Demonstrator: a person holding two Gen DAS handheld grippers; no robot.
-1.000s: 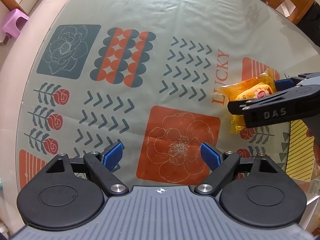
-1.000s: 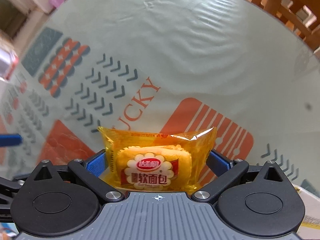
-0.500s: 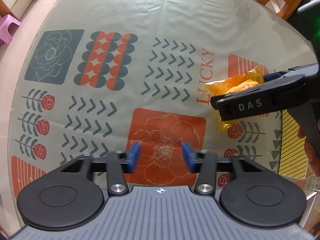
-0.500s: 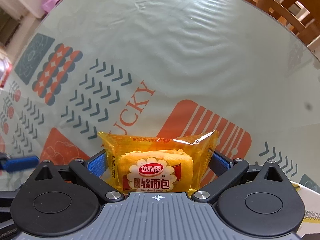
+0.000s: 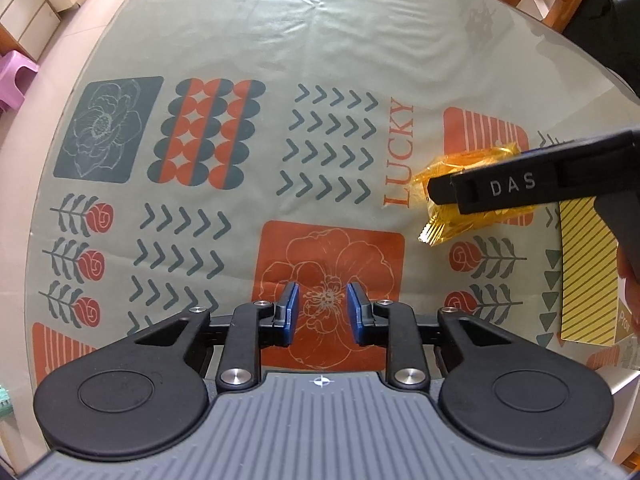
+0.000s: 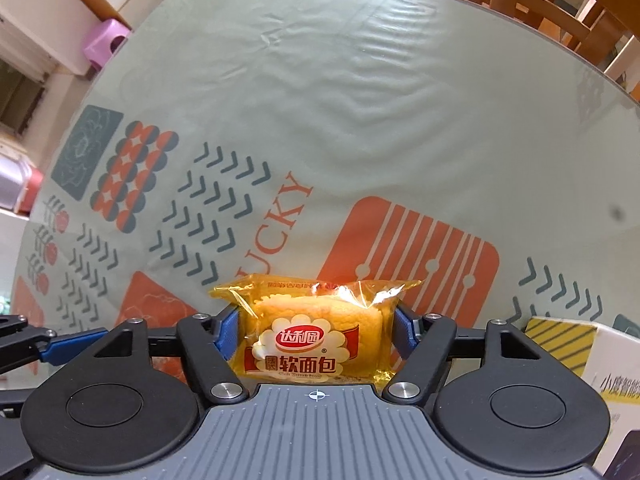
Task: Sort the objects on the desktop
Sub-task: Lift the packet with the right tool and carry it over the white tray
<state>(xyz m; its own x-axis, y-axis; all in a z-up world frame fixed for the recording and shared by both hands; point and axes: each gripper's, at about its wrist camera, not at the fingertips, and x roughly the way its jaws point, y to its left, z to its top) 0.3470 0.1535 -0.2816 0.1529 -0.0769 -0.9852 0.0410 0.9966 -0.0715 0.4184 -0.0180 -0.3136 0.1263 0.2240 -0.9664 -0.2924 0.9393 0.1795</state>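
The jaws of the right gripper (image 6: pixel 316 330) were clamped on a bread packet (image 6: pixel 316 336), one blue pad pressing each short end, so the packet's long axis ran crosswise from finger to finger. Its printed face was turned toward the right wrist camera with the red label upright, and its crimped top seam pointed away over the table. From the left wrist view the same bread packet (image 5: pixel 460 200) showed partly behind the black finger marked DAS, above the tablecloth (image 5: pixel 320 60) beside the word LUCKY, a crimped end pointing down-left; whether it touched the cloth could not be told.

The jaws of the left gripper (image 5: pixel 319 312) stood a little apart with nothing between them, over the orange flower square.

Ahead of both grippers lay a wide stretch of bare patterned cloth out to the round table edge. Wooden chairs (image 6: pixel 540 4) stood past the far rim and a purple stool (image 6: pixel 106 42) on the floor to the left. A yellow striped box (image 6: pixel 560 344) sat close on the right, just beside the right gripper.
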